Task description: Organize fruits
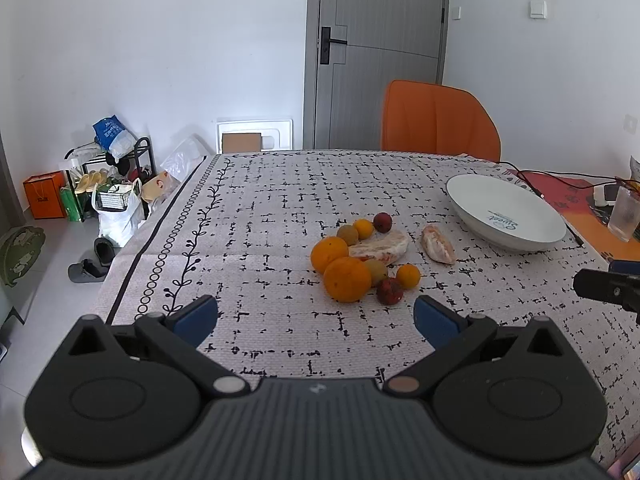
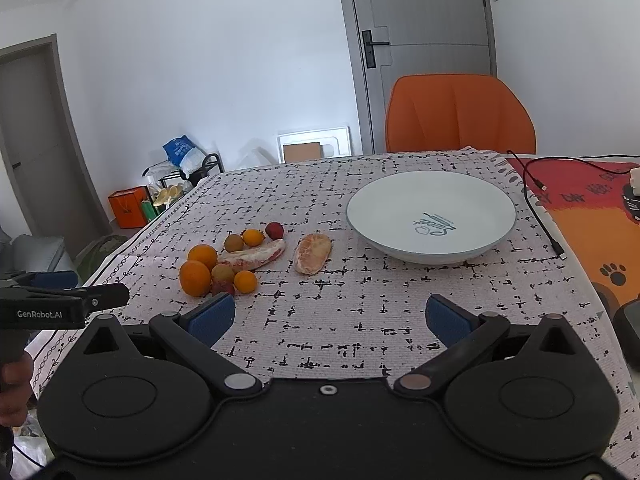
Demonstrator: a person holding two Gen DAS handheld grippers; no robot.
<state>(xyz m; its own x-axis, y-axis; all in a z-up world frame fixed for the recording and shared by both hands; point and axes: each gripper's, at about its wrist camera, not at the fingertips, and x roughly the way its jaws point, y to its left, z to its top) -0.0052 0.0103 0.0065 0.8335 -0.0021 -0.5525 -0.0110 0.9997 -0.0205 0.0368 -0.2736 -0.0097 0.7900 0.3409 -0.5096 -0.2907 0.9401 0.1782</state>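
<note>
A cluster of fruit lies mid-table: two big oranges [image 1: 346, 279] [image 2: 195, 277], small kumquats [image 1: 408, 275], brown longans [image 1: 347, 234], red lychees [image 1: 389, 291] and two peeled pomelo segments [image 1: 437, 244] [image 2: 313, 253]. A white bowl-plate [image 1: 505, 212] [image 2: 431, 216] stands empty to the right. My left gripper [image 1: 316, 318] is open and empty, just short of the fruit. My right gripper [image 2: 330, 316] is open and empty, short of the plate. The left gripper shows at the left edge of the right wrist view [image 2: 68, 304].
An orange chair [image 1: 438, 122] stands behind the table. A black cable [image 2: 540, 208] and a glass [image 1: 625, 216] lie on the red-orange mat [image 2: 592, 216] at the right. A shoe rack [image 1: 108, 176] and bags stand on the floor to the left.
</note>
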